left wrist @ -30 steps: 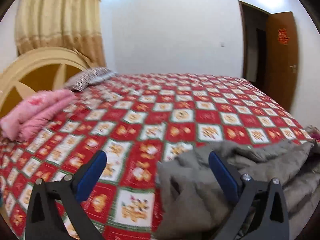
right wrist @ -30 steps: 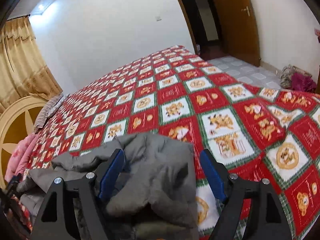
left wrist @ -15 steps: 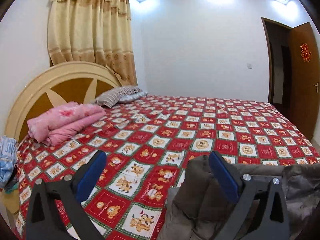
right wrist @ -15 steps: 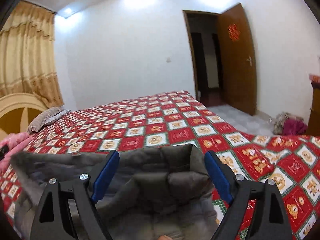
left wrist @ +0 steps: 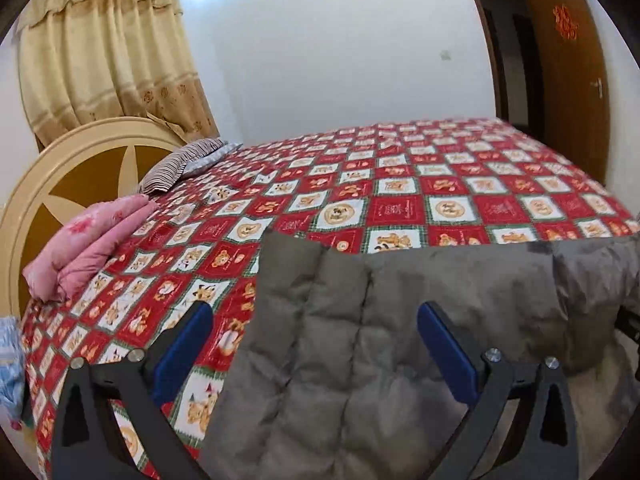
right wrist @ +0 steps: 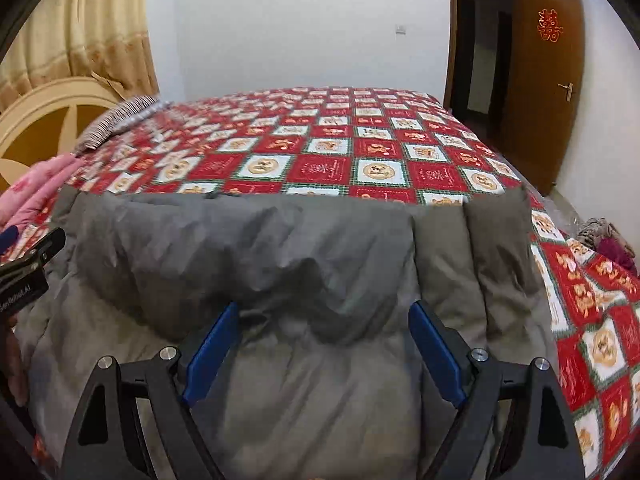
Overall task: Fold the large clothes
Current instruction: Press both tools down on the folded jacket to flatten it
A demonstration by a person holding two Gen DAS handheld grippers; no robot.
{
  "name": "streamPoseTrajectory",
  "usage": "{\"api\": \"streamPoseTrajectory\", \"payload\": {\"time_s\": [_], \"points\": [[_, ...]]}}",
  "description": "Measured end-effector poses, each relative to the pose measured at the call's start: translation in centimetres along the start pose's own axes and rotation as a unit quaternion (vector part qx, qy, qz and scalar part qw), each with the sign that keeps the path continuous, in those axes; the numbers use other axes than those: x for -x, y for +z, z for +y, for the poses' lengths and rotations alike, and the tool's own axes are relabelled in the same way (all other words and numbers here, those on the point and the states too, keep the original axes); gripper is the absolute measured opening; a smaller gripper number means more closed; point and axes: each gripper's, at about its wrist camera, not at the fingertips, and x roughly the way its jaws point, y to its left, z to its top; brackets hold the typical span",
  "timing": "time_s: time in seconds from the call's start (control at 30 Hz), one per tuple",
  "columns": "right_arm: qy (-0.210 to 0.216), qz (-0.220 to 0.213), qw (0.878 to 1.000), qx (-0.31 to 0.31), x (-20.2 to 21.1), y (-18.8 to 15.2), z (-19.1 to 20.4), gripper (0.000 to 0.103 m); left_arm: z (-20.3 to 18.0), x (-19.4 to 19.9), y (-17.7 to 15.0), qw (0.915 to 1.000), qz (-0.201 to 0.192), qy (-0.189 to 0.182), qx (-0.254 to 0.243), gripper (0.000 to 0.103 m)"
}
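A grey padded coat [right wrist: 280, 280] is seen spread on the near edge of the bed [left wrist: 400, 208]. Left tongs [left wrist: 316, 344] and right tongs [right wrist: 324, 340] are held spread, gripping nothing. Soft, bulky, probably slippery: hem corners are best pinched.

A grey quilted padded coat [right wrist: 304, 280] lay on the near part of the red-and-white checked bedspread [right wrist: 332, 148]. A folded pink blanket [left wrist: 92, 248] lay to its left, a striped pillow [left wrist: 180, 164] farther back before the round cream-and-brown headboard [left wrist: 72, 176]. A brown wooden door [right wrist: 540, 92] stood far right.
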Motion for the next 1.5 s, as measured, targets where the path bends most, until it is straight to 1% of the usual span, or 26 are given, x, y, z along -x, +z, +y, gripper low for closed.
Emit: {"api": "streamPoseTrajectory", "payload": {"time_s": [0.03, 0.1, 0.17, 0.2, 0.27, 0.47, 0.67, 0.8, 1.07, 1.5], "points": [[-0.007, 0.001, 1.000, 0.006, -0.5, 0.5, 0.2, 0.087, -0.4, -0.8, 0.2, 1.0000, 0.007, 0.002, -0.005, 0.103], [-0.012, 0.011, 1.000, 0.012, -1.5, 0.9, 0.5, 0.087, -0.9, -1.9, 0.1, 0.9998, 0.008, 0.018, -0.006, 0.103], [-0.018, 0.021, 1.000, 0.006, -2.7, 0.9, 0.5, 0.087, -1.4, -3.4, -0.6, 0.9991, 0.029, 0.027, -0.013, 0.103], [-0.021, 0.029, 0.999, 0.006, -3.6, 0.6, 0.4, 0.087, -1.5, -4.1, -1.1, 0.9988, 0.041, 0.026, -0.009, 0.103], [-0.021, 0.035, 0.999, -0.001, -4.7, 0.2, 0.2, 0.087, -1.4, -5.2, -1.9, 0.9983, 0.057, 0.010, 0.006, 0.103], [-0.012, 0.032, 0.999, -0.013, -6.3, -0.5, 0.0, 0.087, -2.4, -6.6, -2.3, 0.9975, 0.070, 0.004, 0.008, 0.103], [-0.008, 0.032, 0.999, -0.020, -7.4, -0.7, -0.2, 0.088, -2.7, -8.3, -2.4, 0.9950, 0.098, -0.008, 0.013, 0.103], [-0.007, 0.038, 0.999, -0.021, -8.0, -0.6, -0.2, 0.088, -3.0, -9.0, -2.6, 0.9937, 0.112, -0.009, 0.010, 0.103], [-0.017, 0.051, 0.998, -0.017, -8.8, -0.6, 0.0, 0.089, -3.8, -9.4, -2.7, 0.9923, 0.123, 0.010, -0.011, 0.103], [-0.031, 0.074, 0.997, -0.003, -9.9, -0.7, 0.3, 0.090, -3.9, -9.7, -2.9, 0.9914, 0.129, 0.013, -0.015, 0.103]]}}
